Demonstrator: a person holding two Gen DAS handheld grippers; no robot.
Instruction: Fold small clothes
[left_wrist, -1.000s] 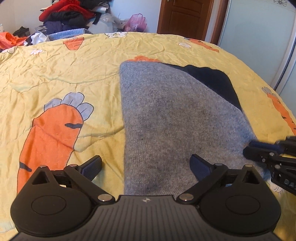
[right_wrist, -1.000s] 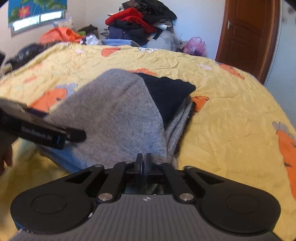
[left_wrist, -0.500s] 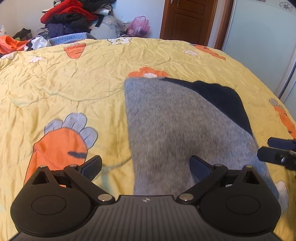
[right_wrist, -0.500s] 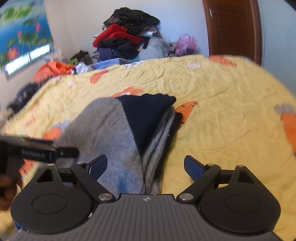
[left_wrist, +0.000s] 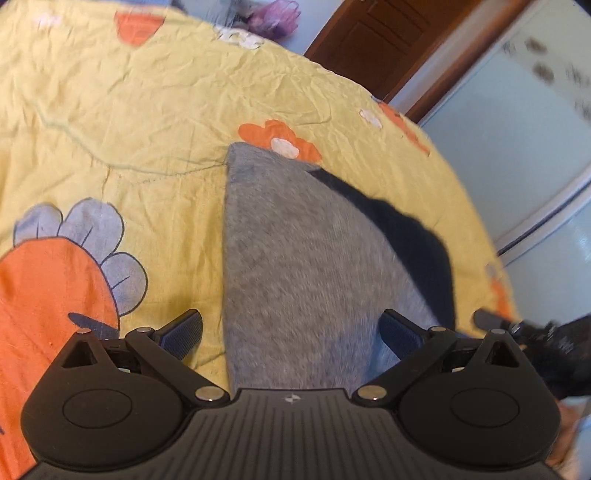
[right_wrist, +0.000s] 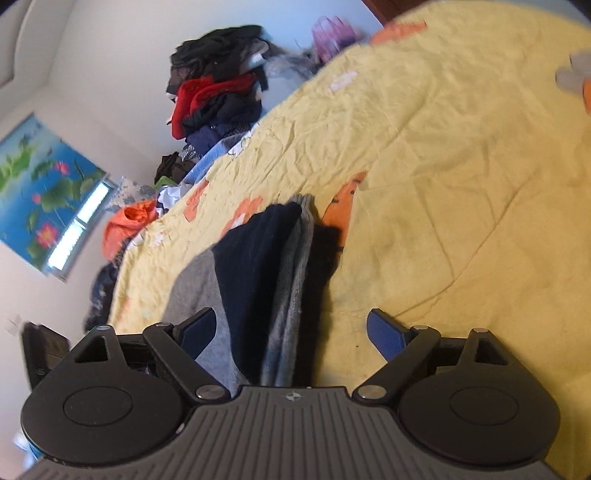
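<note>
One folded sweater (left_wrist: 306, 266) lies on my bed, on the yellow bedspread (left_wrist: 147, 110) with the carrot print. It is grey knit with a dark navy part showing along its edge toward 2 o'clock in my left wrist view. From my right wrist view I look along its folded edge, where grey and navy layers (right_wrist: 284, 280) are stacked on one another; I cannot count them surely.

My left gripper (left_wrist: 291, 332) has its jaws spread wide, one pad over the bedspread at 8 o'clock of the sweater, the other over the grey knit, with nothing pinched between them. Whether the pads touch the cloth I cannot tell.

My right gripper (right_wrist: 291, 334) has just been opening its jaws; they now stand wide apart, straddling the near end of the sweater without pressing on it. In my left view it shows blurred at 4 o'clock (left_wrist: 532, 332), just beside the sweater's near corner.

I see no basket or box. The only holder of things is the bed itself: one sweater on it, two grippers over it.

Beyond the bed, at 11 o'clock in the right view, one pile of clothes (right_wrist: 218, 99) rises against the wall, black and red among them. One orange garment (right_wrist: 127, 225) lies at 9 o'clock. One brown door (left_wrist: 373, 40) stands at 1 o'clock in the left view.
</note>
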